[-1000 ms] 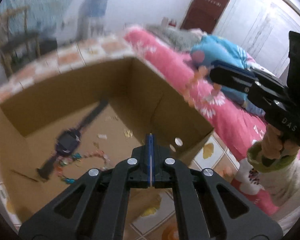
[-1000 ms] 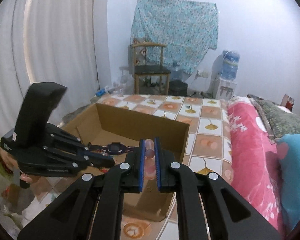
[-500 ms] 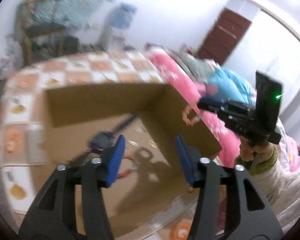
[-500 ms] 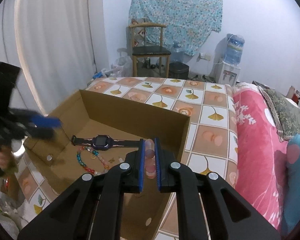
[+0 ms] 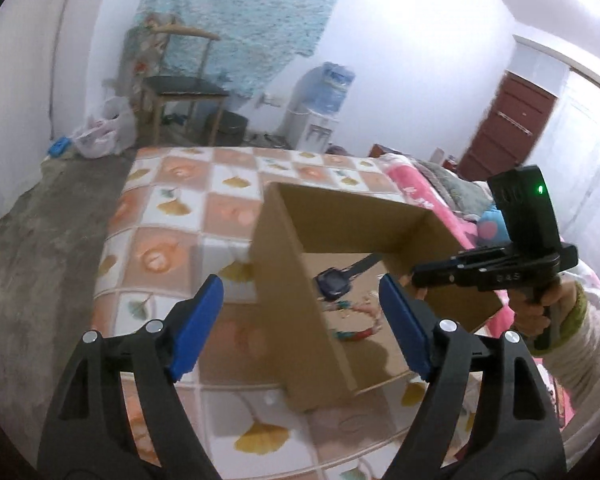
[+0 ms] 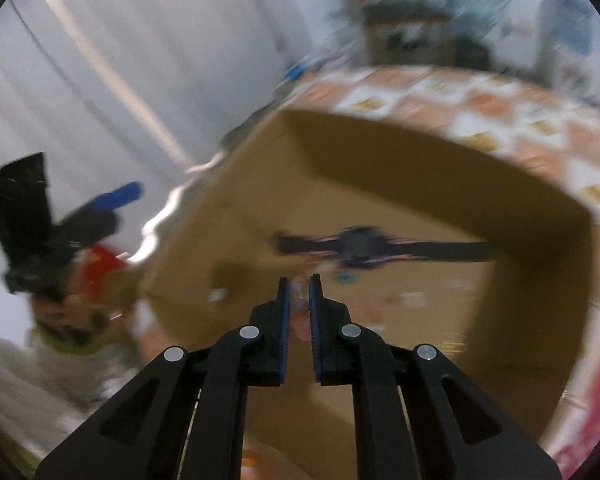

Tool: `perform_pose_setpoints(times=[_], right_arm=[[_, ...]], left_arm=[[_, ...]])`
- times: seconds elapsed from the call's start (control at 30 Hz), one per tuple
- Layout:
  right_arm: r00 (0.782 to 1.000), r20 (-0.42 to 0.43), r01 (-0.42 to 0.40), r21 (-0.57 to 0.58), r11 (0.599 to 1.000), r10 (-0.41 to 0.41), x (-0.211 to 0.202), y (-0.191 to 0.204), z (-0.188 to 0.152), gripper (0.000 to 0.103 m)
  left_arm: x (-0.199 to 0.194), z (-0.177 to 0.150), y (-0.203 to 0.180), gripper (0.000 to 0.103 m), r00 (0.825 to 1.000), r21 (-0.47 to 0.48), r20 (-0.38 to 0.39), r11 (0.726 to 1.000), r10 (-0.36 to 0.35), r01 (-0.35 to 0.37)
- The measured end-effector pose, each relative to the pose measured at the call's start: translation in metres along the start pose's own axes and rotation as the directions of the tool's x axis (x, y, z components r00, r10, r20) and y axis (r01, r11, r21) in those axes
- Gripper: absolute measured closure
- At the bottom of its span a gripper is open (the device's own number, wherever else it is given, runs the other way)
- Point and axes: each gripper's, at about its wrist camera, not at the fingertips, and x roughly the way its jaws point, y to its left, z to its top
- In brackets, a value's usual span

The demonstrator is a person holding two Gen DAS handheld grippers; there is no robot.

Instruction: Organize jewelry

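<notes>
Carrying a pink bead bracelet pinched between nearly closed jaws, the right gripper now hangs over the open cardboard box, pointing down at its floor; half a second ago it was back behind the near wall looking across the bed, so it has swung in over the box. Right view is motion-blurred, so exact bracelet grip is hard to read, but something pale pink sits between the pads. The left gripper has gone from shut a second ago to wide open and empty, and has pulled back outside the box's left wall, jaws straddling that wall from a distance. Already in the box: a dark watch lying flat on the bottom and a string of coloured beads just beside it. Box sits on a tiled-pattern bedspread. Judgement: left hand's drop is done, the right hand's bracelet is next to go in; likely release near the watch and beads. Main risk is beads snagging on pads on opening.
</notes>
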Motion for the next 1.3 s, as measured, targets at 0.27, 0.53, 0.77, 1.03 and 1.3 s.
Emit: perform_pose_setpoints(times=[0.27, 0.53, 0.77, 1.03, 1.3], right_arm=[[0.960, -0.280, 0.000, 0.078, 0.997, 0.022, 0.069, 0.015, 0.001, 0.085], [0.993, -0.095, 0.087, 0.124, 0.988, -0.075, -0.002, 0.019, -0.021, 0.071], [0.936, 0.239, 0.224, 0.160, 0.961, -0.258, -0.083, 0.056, -0.077, 0.048], [0.826, 0.297, 0.400, 0.290, 0.870, -0.479, -0.084, 0.072, -0.136, 0.029], [0.744, 0.254, 0.531, 0.335, 0.778, -0.617, -0.081, 0.067, -0.154, 0.011]], left_arm=[[-0.016, -0.017, 0.016, 0.027, 0.999, 0.000, 0.028, 0.999, 0.038, -0.038], [-0.031, -0.025, 0.003, 0.027, 0.997, 0.042, 0.063, 0.998, 0.041, -0.044], [-0.053, -0.039, -0.043, 0.014, 0.987, 0.109, 0.133, 0.988, 0.096, -0.110], [-0.046, -0.070, -0.106, 0.008, 0.985, 0.170, 0.116, 0.974, 0.132, -0.150], [-0.024, -0.078, -0.126, 0.008, 0.953, 0.078, 0.084, 0.951, 0.291, -0.298]])
